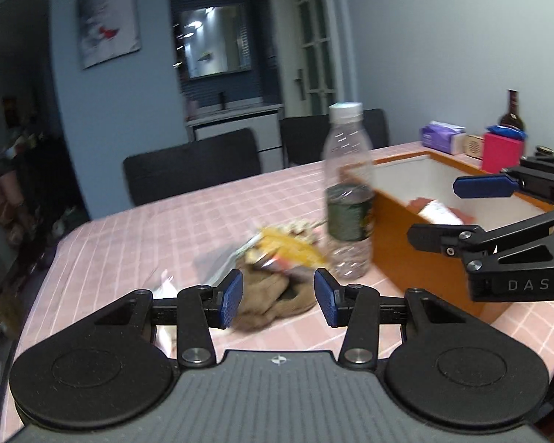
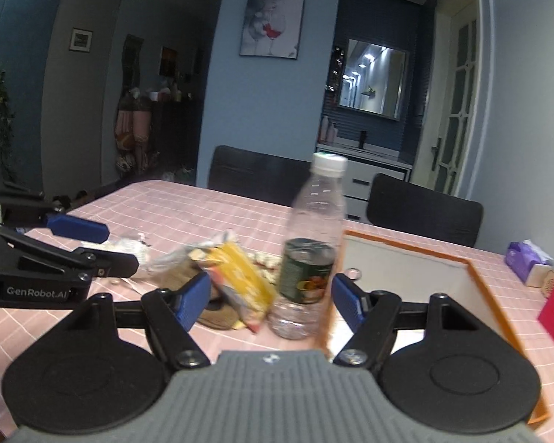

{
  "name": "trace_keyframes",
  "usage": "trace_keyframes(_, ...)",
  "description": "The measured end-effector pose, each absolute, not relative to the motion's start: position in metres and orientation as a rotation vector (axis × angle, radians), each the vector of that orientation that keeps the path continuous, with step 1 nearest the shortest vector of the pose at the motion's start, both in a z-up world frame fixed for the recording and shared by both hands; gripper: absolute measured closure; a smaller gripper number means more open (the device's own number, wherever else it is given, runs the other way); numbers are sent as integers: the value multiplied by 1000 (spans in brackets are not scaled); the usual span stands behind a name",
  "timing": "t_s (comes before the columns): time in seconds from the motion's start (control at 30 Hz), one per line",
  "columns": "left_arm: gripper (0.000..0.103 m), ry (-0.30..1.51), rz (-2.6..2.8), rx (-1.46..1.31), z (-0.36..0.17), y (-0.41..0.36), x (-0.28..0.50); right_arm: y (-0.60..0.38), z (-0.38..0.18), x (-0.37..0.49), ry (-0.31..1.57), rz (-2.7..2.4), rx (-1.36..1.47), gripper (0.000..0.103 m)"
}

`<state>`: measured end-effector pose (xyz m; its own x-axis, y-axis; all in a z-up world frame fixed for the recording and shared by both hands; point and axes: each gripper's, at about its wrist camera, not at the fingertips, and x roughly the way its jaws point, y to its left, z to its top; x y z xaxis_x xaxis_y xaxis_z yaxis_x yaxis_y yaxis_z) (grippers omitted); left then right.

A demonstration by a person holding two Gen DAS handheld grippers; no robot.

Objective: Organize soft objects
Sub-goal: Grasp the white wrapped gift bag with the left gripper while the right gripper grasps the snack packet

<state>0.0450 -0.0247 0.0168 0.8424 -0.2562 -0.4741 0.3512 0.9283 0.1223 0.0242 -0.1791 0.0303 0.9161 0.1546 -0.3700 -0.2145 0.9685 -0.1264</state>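
Note:
A brown cloth [image 1: 273,301] lies on the pink checked table [image 1: 166,236] under a yellow snack packet [image 1: 290,249]. My left gripper [image 1: 279,301] is open, its blue pads on either side of the cloth, just above it. An empty clear bottle [image 1: 347,199] stands beside an orange-walled box [image 1: 399,254] with packets inside. My right gripper [image 2: 269,299] is open and empty, facing the bottle [image 2: 310,254] and the packet [image 2: 240,280]; it hovers over the box in the left wrist view [image 1: 447,210]. The left gripper shows at the left of the right wrist view [image 2: 103,247].
White crumpled wrappers [image 2: 129,249] lie left of the pile. A purple tissue pack [image 1: 441,136], a red box [image 1: 502,151] and a dark bottle [image 1: 512,112] stand behind the orange box. Dark chairs [image 1: 192,164] line the table's far edge.

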Motion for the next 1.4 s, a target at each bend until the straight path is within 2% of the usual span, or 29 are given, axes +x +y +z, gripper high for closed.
trace_keyframes(0.2,50,535,-239,178,-3,8,54,-145,6,38,369,245,-189,43)
trace_keyframes(0.3,49,555,-195,187,-10,23,62,-133,-8,52,407,263,-187,44)
trace_keyframes(0.43,38,537,-177,269,-15,34,77,-118,-22,74,455,272,-188,44)
trace_keyframes(0.53,37,535,-193,324,-14,43,92,-109,-29,92,471,268,-206,44)
trace_keyframes(0.67,27,556,-235,437,-17,52,119,-102,-33,112,479,255,-209,44)
trace_keyframes(0.83,27,641,-359,550,-18,60,155,-97,-38,129,501,251,-212,44)
trace_keyframes(1.07,28,864,-436,691,-32,54,202,-90,-38,146,507,246,-234,44)
trace_keyframes(1.27,29,971,-445,773,-51,49,214,-91,-39,157,511,234,-227,44)
trace_keyframes(1.4,40,993,-411,790,-58,45,216,-89,-39,166,506,233,-226,44)
